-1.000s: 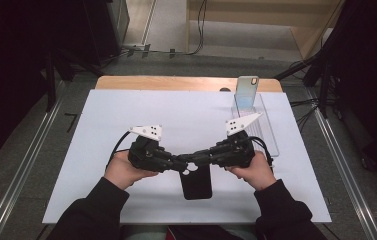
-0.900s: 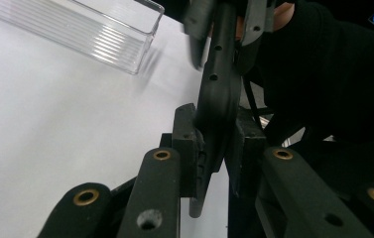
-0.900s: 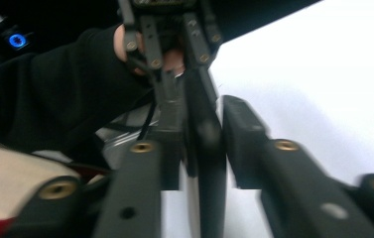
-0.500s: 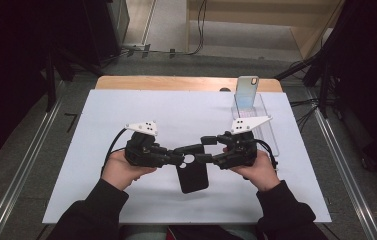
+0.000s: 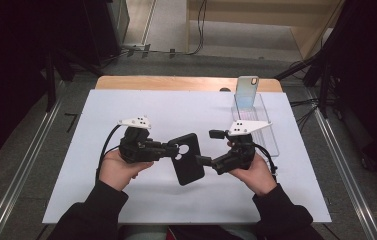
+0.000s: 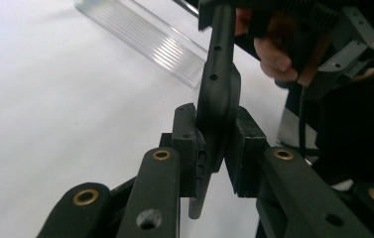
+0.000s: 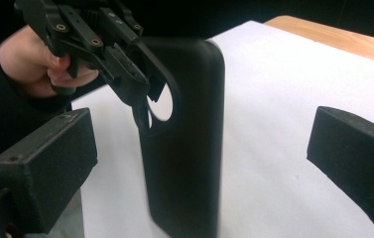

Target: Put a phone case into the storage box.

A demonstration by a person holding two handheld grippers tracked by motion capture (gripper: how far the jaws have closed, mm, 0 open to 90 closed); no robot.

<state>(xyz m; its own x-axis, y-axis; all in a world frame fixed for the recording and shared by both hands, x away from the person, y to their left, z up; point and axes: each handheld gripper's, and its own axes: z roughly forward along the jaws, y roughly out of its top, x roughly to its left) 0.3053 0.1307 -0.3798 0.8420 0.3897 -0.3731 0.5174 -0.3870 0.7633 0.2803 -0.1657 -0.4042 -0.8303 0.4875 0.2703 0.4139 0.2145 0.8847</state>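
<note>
Case (image 5: 188,159), black, hangs over the white desk (image 5: 126,205) between my two hands, held up off the surface at its camera-hole end. My left gripper (image 5: 172,149) has its jaws clenched on that end, pads pressing both faces of the thin shell (image 6: 218,94). My right gripper (image 5: 207,148) has just been opening; its jaws now stand wide apart, released, with the case (image 7: 184,134) upright between them and neither pad touching it. Farther back on the desk, a phone (image 5: 246,92) stands in a clear tray (image 5: 268,131).
</note>
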